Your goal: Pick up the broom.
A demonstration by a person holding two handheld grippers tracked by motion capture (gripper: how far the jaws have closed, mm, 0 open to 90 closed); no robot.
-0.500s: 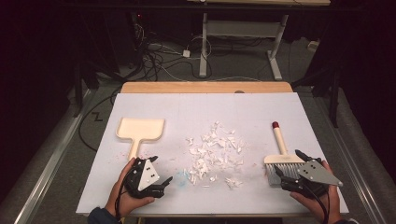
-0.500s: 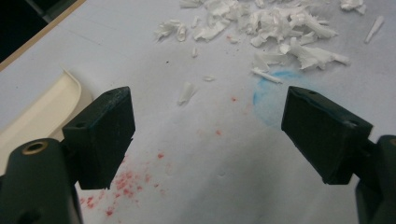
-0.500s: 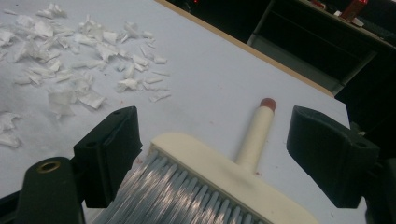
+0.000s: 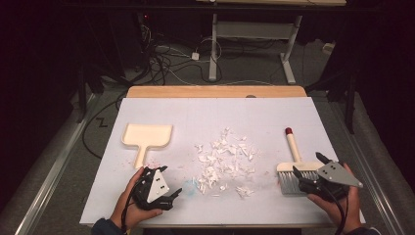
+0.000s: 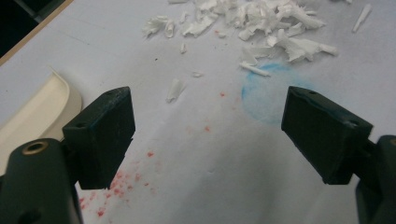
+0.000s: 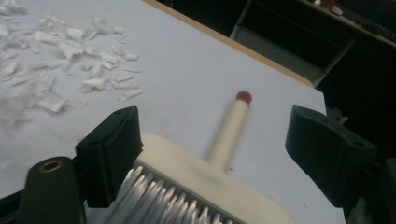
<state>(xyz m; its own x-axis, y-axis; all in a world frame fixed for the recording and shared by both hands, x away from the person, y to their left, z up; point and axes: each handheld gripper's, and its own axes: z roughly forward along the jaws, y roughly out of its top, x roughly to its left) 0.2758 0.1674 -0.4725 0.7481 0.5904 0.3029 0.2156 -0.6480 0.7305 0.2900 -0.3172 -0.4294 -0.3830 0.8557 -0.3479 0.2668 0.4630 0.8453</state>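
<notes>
White paper covers the counter (image 4: 215, 112), with a pile of paper scraps (image 4: 223, 161) in the middle, a cream dustpan (image 4: 147, 137) to the left and a small brush (image 4: 292, 164) to the right. The left gripper (image 5: 208, 128) has its fingers wide open over bare paper holding nothing, and the right gripper (image 6: 212, 154) has its fingers wide open on either side of the brush head, not yet pinching it. I think the light scraps could scatter or blow off the edge if the brush swings too fast, or the brush could slip from a loose pinch, and I can read no words or labels anywhere
</notes>
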